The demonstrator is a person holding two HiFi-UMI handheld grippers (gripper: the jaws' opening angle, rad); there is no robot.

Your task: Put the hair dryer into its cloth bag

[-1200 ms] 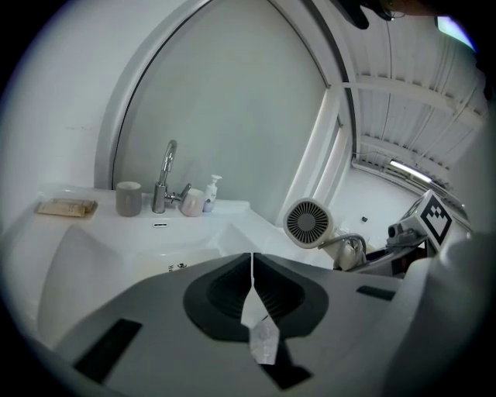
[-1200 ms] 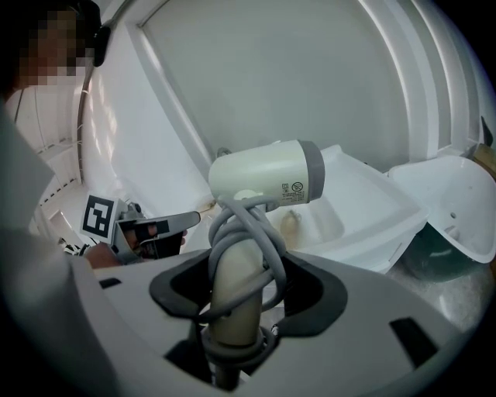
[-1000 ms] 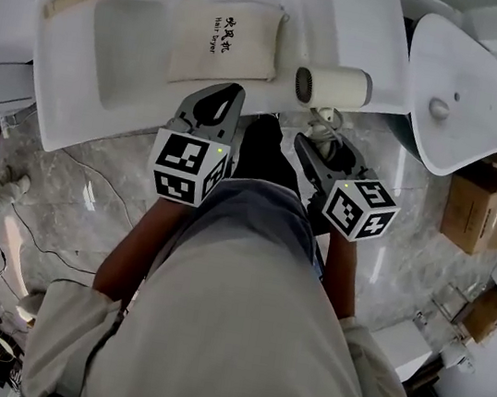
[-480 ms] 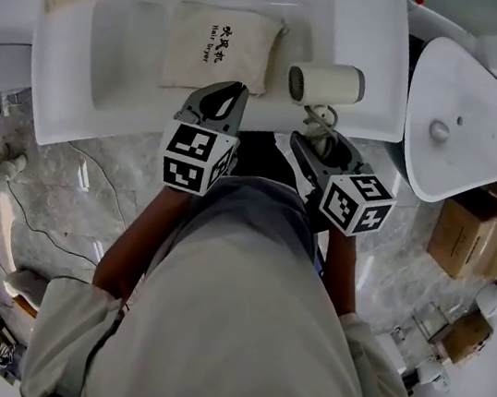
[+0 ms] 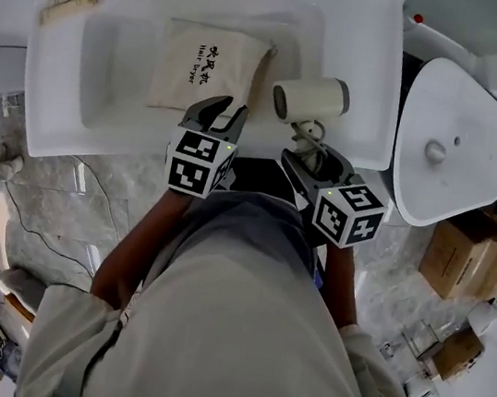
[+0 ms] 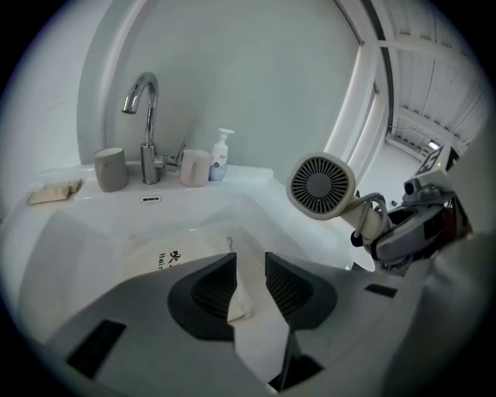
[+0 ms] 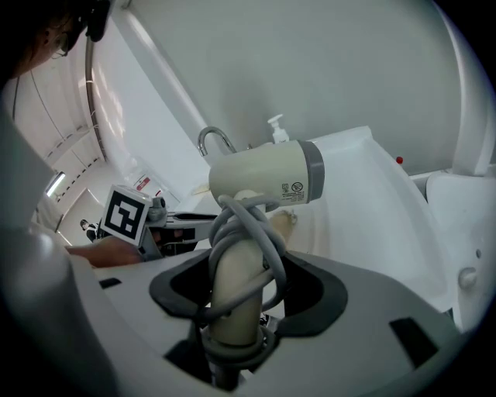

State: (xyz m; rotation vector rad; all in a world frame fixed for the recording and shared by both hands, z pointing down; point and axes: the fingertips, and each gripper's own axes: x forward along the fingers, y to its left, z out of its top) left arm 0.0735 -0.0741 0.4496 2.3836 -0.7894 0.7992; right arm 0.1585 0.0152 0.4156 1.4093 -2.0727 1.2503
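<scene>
- Clearly, the cloth bag lay flat in the basin of the white sink, printed side up, with its front edge toward the person.
- The left gripper was lowered at the bag's front edge, close to its right corner.
- In the left gripper view, the left gripper's jaws stood apart, having just been opening. A corner of the cloth bag showed in the gap between them, and the pads were not pressing on it.
- The right gripper was clamped on the handle of the hair dryer, above the sink's front edge and toward its right corner.
- In the right gripper view, the right gripper pinched the cream handle from both sides, with the grey cord wound round the handle in several loops.
- The hair dryer had its barrel roughly level above the handle, with a grey band near one end.
- From the left gripper view, the hair dryer's round grille faced the left gripper, just right of the bag and apart from it.
- Along the sink's back edge stood a chrome faucet, a grey cup, a paler cup and a pump bottle.
- A flat tan item lay at the sink's back left corner.
</scene>
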